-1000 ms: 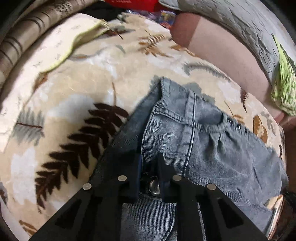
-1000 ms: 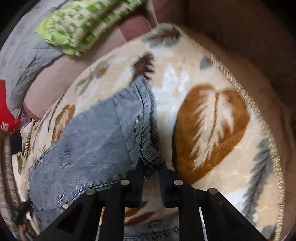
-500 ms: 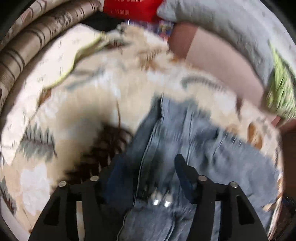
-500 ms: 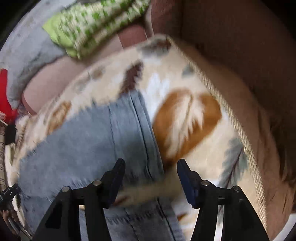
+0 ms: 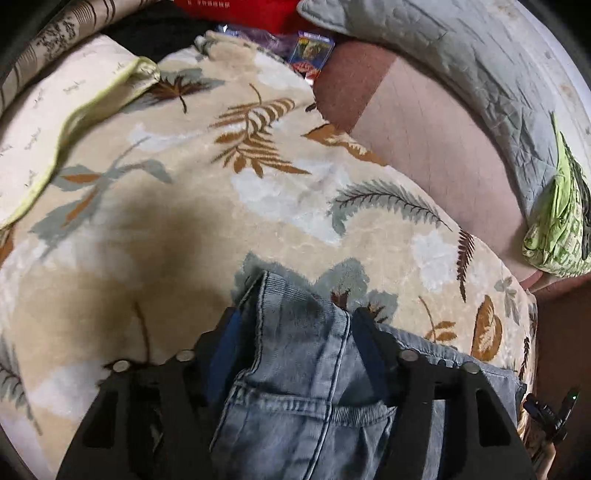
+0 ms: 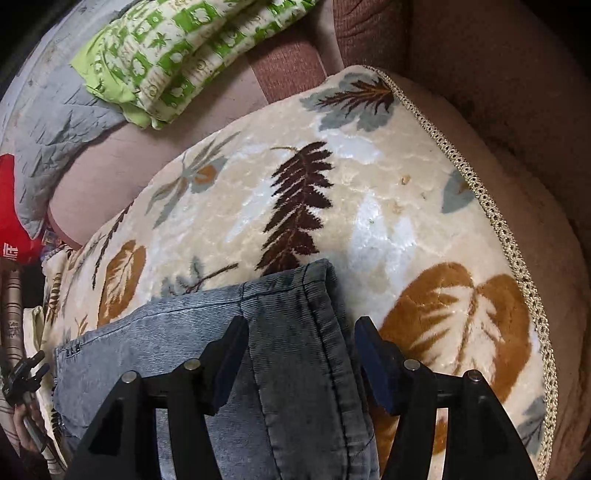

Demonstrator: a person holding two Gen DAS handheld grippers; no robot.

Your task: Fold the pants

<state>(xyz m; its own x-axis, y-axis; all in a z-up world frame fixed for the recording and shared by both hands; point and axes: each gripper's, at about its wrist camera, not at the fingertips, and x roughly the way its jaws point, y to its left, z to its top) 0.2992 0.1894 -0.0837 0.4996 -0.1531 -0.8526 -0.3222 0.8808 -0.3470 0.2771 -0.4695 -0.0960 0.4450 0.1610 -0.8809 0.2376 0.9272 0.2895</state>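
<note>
Both grippers were clamped on the jeans one second ago; now each one has let go and its fingers stand apart over the cloth. The left gripper (image 5: pixel 295 332) has its two fingers on either side of a fold of the jeans (image 5: pixel 306 398), near the pocket seam, with denim between them but not pressed by the pads. Its jaws are closing a little at this moment. The right gripper (image 6: pixel 299 339) is released too: its fingers straddle the hemmed edge of the jeans (image 6: pixel 288 332), and the pads do not touch the cloth as far as I can see.

The jeans lie folded on a cream blanket (image 5: pixel 184 229) with a pattern of brown, orange and grey leaves. In the left view their upper corner points toward the middle of the blanket. In the right view the hem ends just below a dark brown fern leaf, and a large orange leaf is beside the right finger.

Behind the blanket is a pink-brown sofa cushion (image 5: pixel 436 147). A grey quilted cover (image 5: pixel 461 55) lies along the back, and a green and white patterned cloth (image 6: pixel 184 55) rests on it. A red box (image 5: pixel 236 11) is at the far end, only partly seen. At the left edge of the right view, the other gripper is visible in part.
</note>
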